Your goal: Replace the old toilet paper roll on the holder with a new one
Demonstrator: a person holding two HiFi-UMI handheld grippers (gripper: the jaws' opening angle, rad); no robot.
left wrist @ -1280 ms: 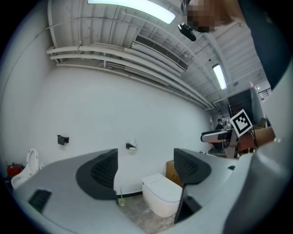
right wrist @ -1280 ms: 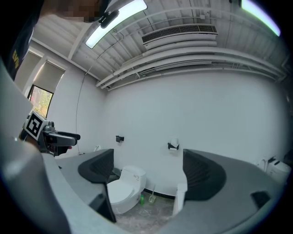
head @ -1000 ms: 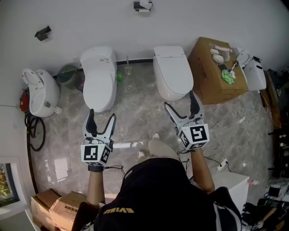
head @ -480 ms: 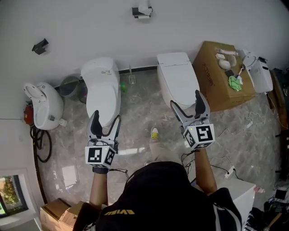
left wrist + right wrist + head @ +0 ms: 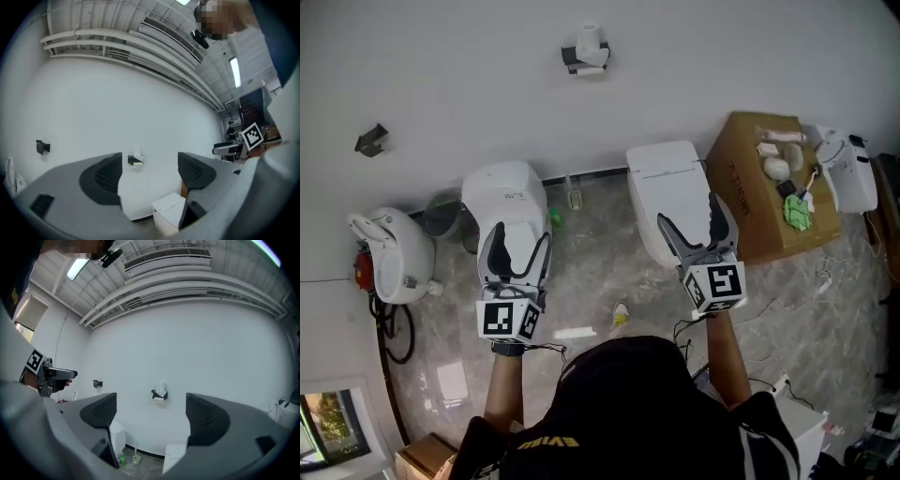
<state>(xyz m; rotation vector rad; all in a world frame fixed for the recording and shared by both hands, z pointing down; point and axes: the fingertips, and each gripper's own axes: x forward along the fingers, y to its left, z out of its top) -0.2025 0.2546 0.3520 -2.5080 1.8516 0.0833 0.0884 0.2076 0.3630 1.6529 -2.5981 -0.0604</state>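
Observation:
A black paper holder [image 5: 584,54] hangs on the white wall, a white roll standing on top and a thin near-bare roll under it. It also shows small between the jaws in the left gripper view [image 5: 135,160] and the right gripper view [image 5: 160,394]. My left gripper [image 5: 515,248] is open and empty over the left toilet [image 5: 504,208]. My right gripper [image 5: 692,222] is open and empty over the right toilet [image 5: 667,197]. Both are far below the holder.
A cardboard box [image 5: 771,178] with small items on top stands right of the right toilet. A white appliance [image 5: 391,253] sits at the left, a bin [image 5: 441,216] beside it. A second black wall bracket [image 5: 371,140] is at the left. A toilet brush [image 5: 573,197] leans between the toilets.
The view has tilted up toward the wall, so the holder sits lower in frame. Both grippers have advanced toward the toilets and stayed open.

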